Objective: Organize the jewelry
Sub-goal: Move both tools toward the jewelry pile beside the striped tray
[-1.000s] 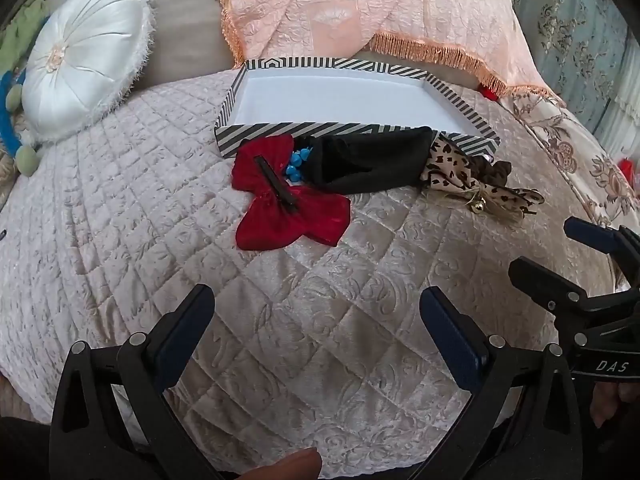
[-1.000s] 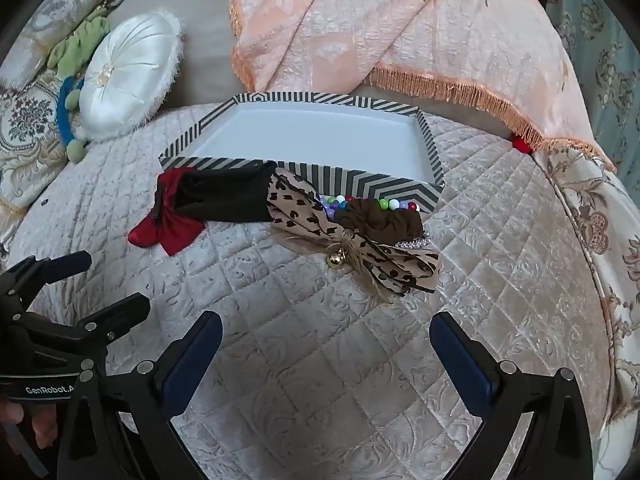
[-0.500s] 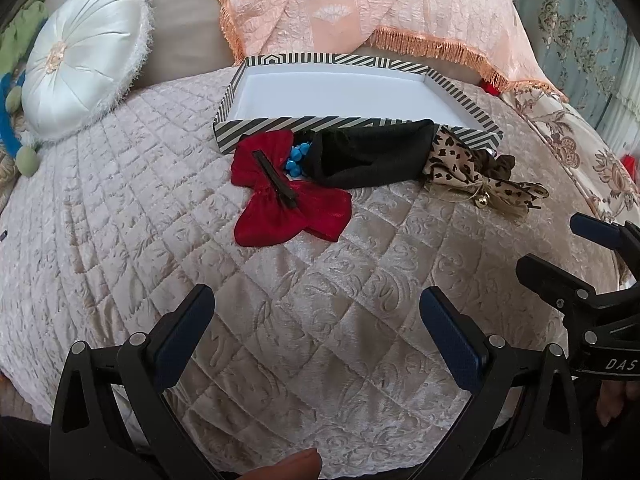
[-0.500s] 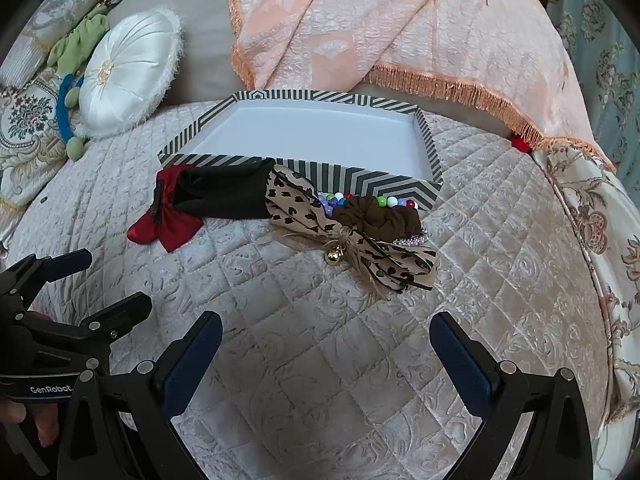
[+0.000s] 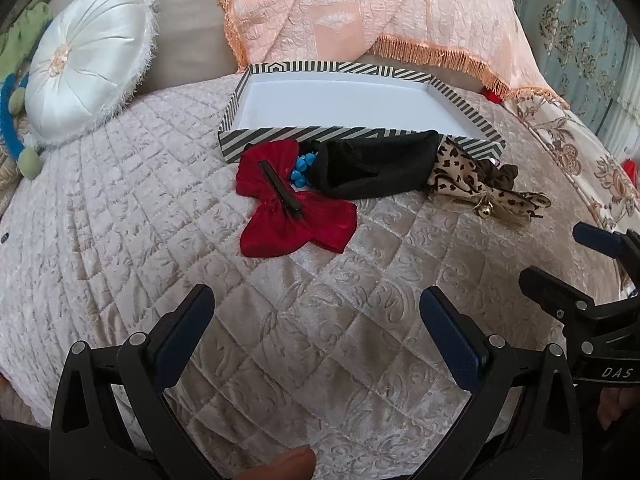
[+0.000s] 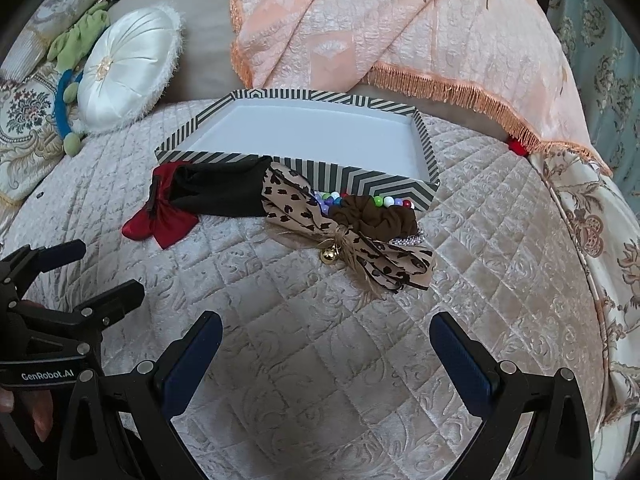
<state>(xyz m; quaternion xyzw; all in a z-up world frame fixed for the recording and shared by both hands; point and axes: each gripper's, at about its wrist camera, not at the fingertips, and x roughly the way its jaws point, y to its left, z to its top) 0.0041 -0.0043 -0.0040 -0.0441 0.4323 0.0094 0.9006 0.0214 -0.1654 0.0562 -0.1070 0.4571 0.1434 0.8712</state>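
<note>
- Quilted pale pink velvet bedspread [image 5: 304, 320] is seen over the whole bed, with a round white satin cushion [image 5: 86, 66] at the far left and a peach fringed blanket [image 6: 400, 28] behind.
- A shallow rectangular tray with black and white stripes [image 5: 320, 67] is placed on the bedspread; its white inside is bare.
- The jewelry and hair pieces are laid in a row outside the tray, touching its near wall.
- At the left end a red satin bow with a dark clip [image 5: 294, 214] is found, and some small blue beads [image 5: 300, 170] are seen just beside it.
- A black folded fabric pouch [image 5: 376, 170] is placed in the middle, partly over the bow.
- A beige leopard-print bow with a small gold bell [image 6: 344, 232] is laid next, and a brown scrunchie [image 6: 376, 216] and coloured round beads [image 6: 360, 201] are behind it, against the tray.
- The left gripper [image 5: 316, 320] is held above the bedspread, near the red bow, with its jaws spread wide and nothing between them.
- The right gripper [image 6: 326, 336] is held near the leopard bow, also spread wide and without any load.
</note>
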